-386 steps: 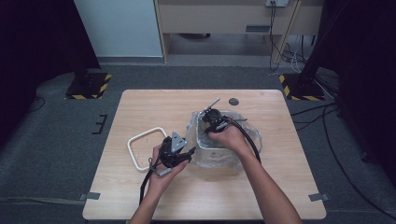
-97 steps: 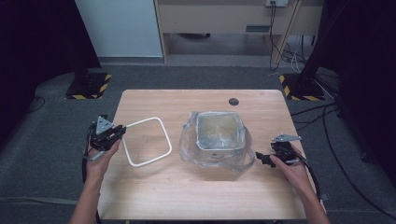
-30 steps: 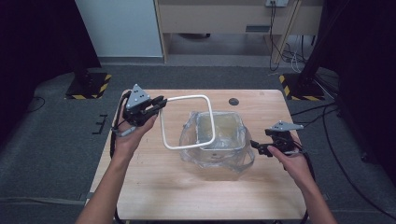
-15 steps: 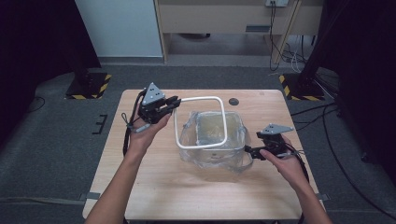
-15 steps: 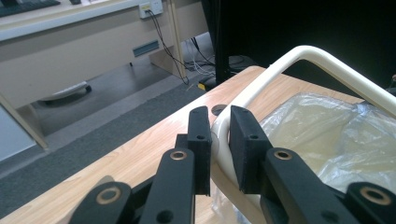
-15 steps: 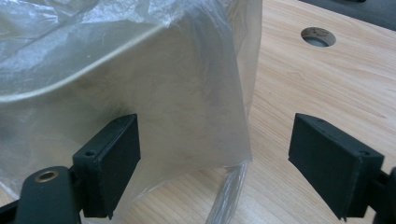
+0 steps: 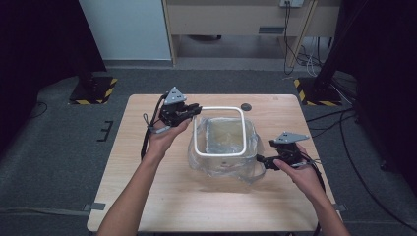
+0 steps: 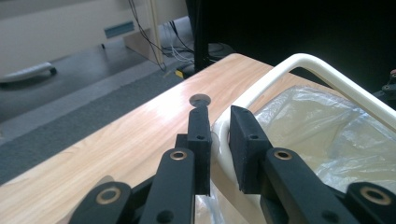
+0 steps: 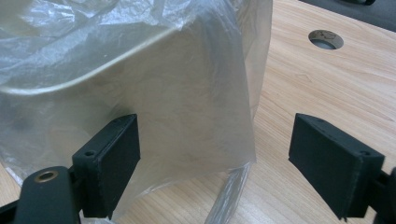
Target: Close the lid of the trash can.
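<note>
A square white ring (image 7: pixel 220 132) hovers roughly level over a clear bin lined with a plastic bag (image 7: pixel 223 157) at the table's middle. My left gripper (image 7: pixel 195 112) is shut on the ring's far-left corner. In the left gripper view the jaws pinch the white ring (image 8: pixel 327 77) at its curved corner, with the crinkled bag (image 8: pixel 317 130) below it. My right gripper (image 7: pixel 260 161) is at the bin's right side, open. In the right gripper view its jaws stand wide apart around the bag's loose hanging skirt (image 9: pixel 163 93), and no pad presses on it.
A round dark cable hole (image 7: pixel 246 106) sits in the wooden table (image 7: pixel 162 206) behind the bin and also appears in the right gripper view (image 9: pixel 325 39). Beyond the table are grey floor, a cabinet and black-yellow striped stand feet (image 7: pixel 93 91).
My left gripper has carried the ring rightward and down until it sits over the bin's opening. The right gripper has edged left to the bag's side.
</note>
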The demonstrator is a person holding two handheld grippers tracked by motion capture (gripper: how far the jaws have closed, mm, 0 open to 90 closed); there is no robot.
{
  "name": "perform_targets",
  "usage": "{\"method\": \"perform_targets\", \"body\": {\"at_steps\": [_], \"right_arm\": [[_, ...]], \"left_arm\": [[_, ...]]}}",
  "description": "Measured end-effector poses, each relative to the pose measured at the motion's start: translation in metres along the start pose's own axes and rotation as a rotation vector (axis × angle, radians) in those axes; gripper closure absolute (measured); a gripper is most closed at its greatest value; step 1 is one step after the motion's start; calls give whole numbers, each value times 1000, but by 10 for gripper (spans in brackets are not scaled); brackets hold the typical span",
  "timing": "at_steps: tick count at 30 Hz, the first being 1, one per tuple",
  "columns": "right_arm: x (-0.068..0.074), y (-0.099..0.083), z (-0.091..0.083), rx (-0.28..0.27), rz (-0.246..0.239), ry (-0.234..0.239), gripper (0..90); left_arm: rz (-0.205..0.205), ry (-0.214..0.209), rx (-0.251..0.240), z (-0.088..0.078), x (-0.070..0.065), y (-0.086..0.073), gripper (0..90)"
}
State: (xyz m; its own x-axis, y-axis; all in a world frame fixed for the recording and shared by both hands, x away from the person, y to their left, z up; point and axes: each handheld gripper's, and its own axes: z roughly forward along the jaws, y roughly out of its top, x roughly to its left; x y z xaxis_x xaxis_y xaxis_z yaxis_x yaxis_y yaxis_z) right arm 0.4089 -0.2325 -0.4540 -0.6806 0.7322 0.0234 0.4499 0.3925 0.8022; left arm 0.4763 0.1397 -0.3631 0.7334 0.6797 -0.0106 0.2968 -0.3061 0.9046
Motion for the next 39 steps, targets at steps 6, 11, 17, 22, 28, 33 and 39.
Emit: {"method": "perform_targets", "body": {"at_steps": [6,11,17,22,28,33,39], "right_arm": [[0,0,0,4,-2,3,155],[-4,0,-5,-5,14,-8,155],[-7,2,-11,-24,22,-19,156],[-14,7,-20,-54,37,-43,159],[-16,14,-24,-64,43,-45,158],[-13,21,-23,-86,45,-40,158],[-8,30,-22,-91,30,-35,156]], "left_arm": [[-28,-43,-1,11,1,-2,787],[-48,-67,-14,13,0,0,787],[-55,-88,-23,16,-4,6,787],[-47,-80,-11,23,-7,6,787],[-44,-61,4,27,-7,4,790],[-33,-65,-2,26,-11,7,790],[-37,-51,10,27,-9,4,791]]}}
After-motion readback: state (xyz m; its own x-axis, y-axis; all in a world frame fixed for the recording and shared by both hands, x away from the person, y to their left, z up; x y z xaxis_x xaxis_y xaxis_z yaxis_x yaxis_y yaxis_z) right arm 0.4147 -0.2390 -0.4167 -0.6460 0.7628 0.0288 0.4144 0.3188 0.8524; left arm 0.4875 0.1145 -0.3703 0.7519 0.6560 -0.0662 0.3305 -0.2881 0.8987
